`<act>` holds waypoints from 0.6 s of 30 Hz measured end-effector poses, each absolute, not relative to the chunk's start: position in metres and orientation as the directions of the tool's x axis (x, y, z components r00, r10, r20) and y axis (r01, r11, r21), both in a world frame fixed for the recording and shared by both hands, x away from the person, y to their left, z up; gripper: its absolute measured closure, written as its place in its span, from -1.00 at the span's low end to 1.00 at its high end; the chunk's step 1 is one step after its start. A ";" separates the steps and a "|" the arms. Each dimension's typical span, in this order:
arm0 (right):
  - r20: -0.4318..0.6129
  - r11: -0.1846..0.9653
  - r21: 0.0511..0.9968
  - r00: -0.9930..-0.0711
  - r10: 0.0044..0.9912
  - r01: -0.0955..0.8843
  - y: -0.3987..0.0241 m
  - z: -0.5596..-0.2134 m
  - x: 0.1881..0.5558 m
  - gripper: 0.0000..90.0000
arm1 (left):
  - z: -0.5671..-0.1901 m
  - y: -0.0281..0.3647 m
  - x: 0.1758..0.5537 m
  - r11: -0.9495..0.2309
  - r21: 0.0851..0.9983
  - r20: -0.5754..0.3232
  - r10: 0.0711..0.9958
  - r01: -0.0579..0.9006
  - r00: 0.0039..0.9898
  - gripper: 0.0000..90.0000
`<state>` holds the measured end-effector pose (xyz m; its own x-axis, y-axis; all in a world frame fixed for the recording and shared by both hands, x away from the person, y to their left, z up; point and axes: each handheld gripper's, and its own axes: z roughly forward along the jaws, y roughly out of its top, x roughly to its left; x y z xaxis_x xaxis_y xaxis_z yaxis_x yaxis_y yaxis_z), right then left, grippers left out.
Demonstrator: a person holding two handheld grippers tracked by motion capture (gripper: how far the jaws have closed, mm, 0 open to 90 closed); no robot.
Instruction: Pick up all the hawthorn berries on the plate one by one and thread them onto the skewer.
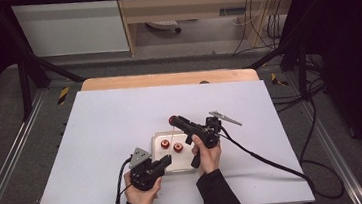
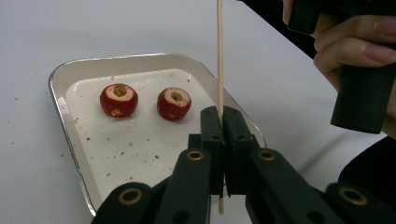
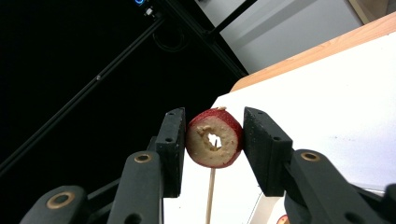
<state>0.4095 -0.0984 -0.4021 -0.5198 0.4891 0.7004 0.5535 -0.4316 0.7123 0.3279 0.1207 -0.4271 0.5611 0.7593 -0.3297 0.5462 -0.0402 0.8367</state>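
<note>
My left gripper is shut on a thin wooden skewer that stands upright over the near right rim of a white tray. Two red cored fruits lie in the tray, one left of the other. My right gripper is shut on a third red cored fruit, its hole facing the camera, with the skewer reaching up to it from below. In the high view the right gripper holds that fruit above the tray's far edge, the left gripper at its near side.
The white table sheet has free room on the left and at the back. A wooden edge runs along the far side. Black cables trail over the table to the right. Red crumbs dot the tray floor.
</note>
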 end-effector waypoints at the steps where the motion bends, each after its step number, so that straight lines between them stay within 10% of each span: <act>1: 0.698 -0.432 0.715 -0.524 0.489 0.550 -0.098 -0.402 0.409 0.35 | -0.427 0.120 0.328 -0.038 0.837 -0.330 0.762 0.547 0.558 0.96; 18: 0.761 -0.450 0.647 -0.481 0.436 0.616 -0.096 -0.407 0.409 0.36 | -0.427 0.120 0.330 -0.030 0.853 -0.310 0.773 0.520 0.553 0.96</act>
<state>0.4092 -0.0960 -0.4067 -0.4808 0.4361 0.7607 0.6157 -0.4497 0.6470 0.3305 0.1199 -0.4271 0.5535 0.7730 -0.3101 0.5205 -0.0303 0.8533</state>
